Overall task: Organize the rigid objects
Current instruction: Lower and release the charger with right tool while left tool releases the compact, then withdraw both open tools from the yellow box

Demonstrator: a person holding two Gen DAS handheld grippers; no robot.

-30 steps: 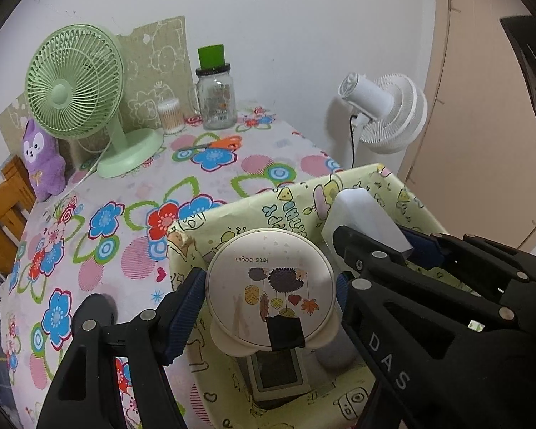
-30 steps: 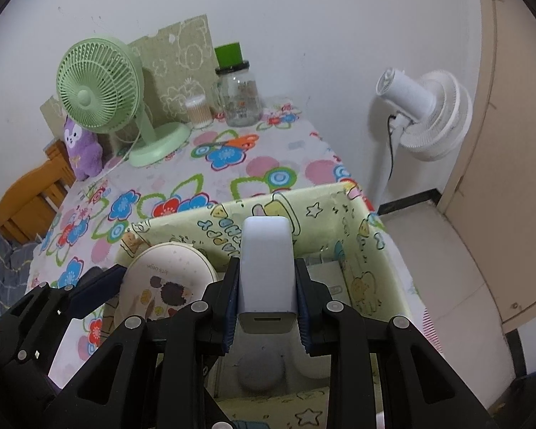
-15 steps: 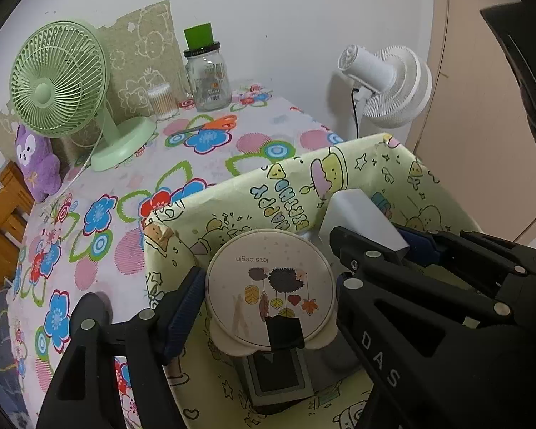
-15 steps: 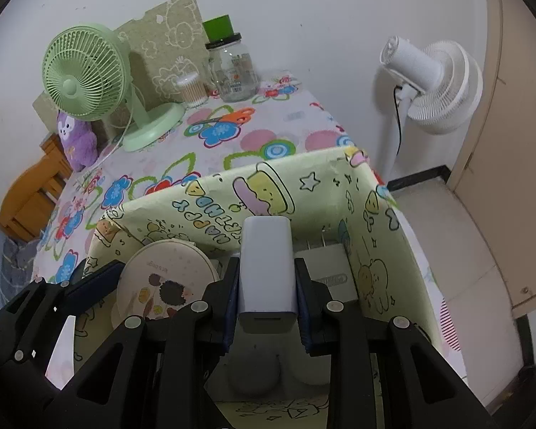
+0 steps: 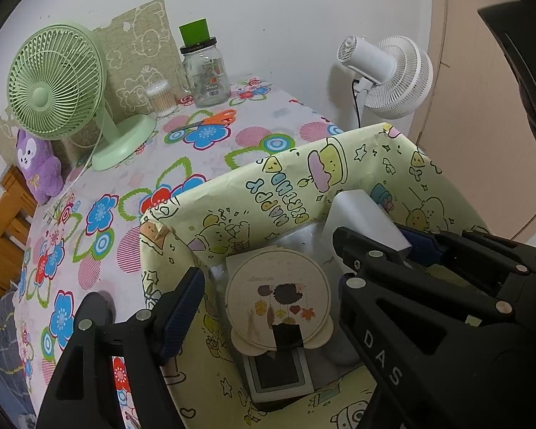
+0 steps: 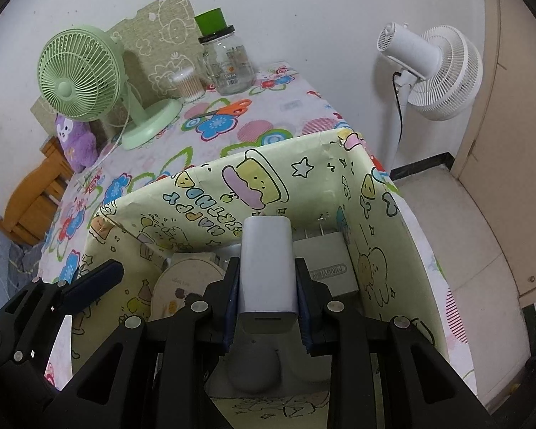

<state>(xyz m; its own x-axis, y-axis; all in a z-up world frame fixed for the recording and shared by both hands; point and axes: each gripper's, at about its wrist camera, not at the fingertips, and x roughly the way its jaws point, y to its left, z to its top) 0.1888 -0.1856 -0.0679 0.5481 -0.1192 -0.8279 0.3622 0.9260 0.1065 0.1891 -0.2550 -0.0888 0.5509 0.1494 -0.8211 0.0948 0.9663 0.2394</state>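
Left wrist view: the right gripper point(image 5: 405, 246) covers the lower half of the white charger point(image 5: 361, 214); whether the charger touches the box point(image 5: 232, 193) floor cannot be told. The round disc point(image 5: 278, 300) hides most of the grey device point(image 5: 278, 375) beneath it, type undetermined. Print on the disc too small to read. Right finger of the left gripper point(image 5: 268, 304) merges with the right gripper's body; pad not visible.

Right wrist view: charger port end shadowed. Grey rounded item point(image 6: 253, 368) under it largely hidden. Jar point(image 6: 228, 68) label illegible. Wooden chair point(image 6: 32, 207) partly hidden by the table
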